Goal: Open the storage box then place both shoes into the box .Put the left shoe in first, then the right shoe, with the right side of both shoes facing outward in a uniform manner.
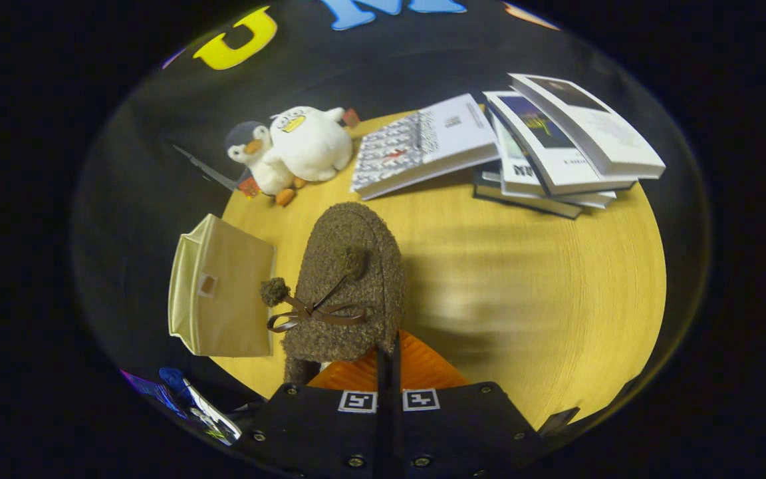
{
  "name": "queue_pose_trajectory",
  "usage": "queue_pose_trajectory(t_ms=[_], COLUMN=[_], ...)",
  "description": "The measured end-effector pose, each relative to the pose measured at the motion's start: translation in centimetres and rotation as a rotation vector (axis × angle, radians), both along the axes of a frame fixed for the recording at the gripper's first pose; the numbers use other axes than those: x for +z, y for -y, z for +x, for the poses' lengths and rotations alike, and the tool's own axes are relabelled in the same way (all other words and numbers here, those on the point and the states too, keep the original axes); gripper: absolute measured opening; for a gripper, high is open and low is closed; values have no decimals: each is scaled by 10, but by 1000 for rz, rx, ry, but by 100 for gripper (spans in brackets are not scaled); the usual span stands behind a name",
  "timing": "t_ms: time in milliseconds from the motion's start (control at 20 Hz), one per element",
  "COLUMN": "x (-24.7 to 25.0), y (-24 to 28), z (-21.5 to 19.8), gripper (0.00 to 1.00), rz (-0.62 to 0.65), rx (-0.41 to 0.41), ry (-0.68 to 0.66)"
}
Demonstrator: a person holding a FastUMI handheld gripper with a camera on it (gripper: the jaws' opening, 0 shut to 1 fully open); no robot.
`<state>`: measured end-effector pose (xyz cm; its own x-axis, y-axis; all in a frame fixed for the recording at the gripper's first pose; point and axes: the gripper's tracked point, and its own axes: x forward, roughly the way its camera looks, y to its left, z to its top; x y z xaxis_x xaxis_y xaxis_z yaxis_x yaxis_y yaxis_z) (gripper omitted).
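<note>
Fuzzy brown shoe (346, 279) w/ thin leather bow and two pom-poms held at gripper (388, 362), toe pointing away over wooden bench (536, 286). Gripper fingers pressed nearly together, clamped on heel end of shoe; narrow dark slit between them, orange insole visible just behind fuzzy collar. Shoe appears lifted clear of bench surface, but contact underneath hidden, so cannot confirm.

Cream fabric storage box (223, 296) at bench's left edge, just beside shoe on its left, partly overhanging edge; small label window on facing panel, lid looks down. Box and shoe close, pom-pom almost meeting box's side; touching or not, cannot tell.

Far left corner of bench: white plush duck (310, 143) leaning against smaller grey-and-white plush penguin (256, 156), orange feet at bench edge.

Far edge, beyond shoe: white book (423, 146) w/ patterned cover lying tilted. Beside it at far right corner, fanned stack of books (562, 146), light covers on top, dark ones underneath.

Near left, below bench edge: some blue and glossy items (187, 399), too blurred to identify.

Right half of bench bare wood, soft shadow across it.
</note>
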<state>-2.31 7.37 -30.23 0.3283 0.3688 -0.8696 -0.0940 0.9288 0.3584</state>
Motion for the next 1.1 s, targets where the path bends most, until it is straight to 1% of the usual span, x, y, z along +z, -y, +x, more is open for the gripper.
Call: queue_pose_trajectory(t_ms=[250,400,550,700,800,950,1100], x=[58,79,89,90,90,71,46], y=[-72,-125,-182,-233,-267,-304,-329], z=[33,43,46,42,36,33,24], gripper=[0,0,0,0,0,0,0], rz=[13,45,77,96,92,55,9], rx=[123,197,281,357,393,443,487], ry=[97,122,132,116,101,80,52])
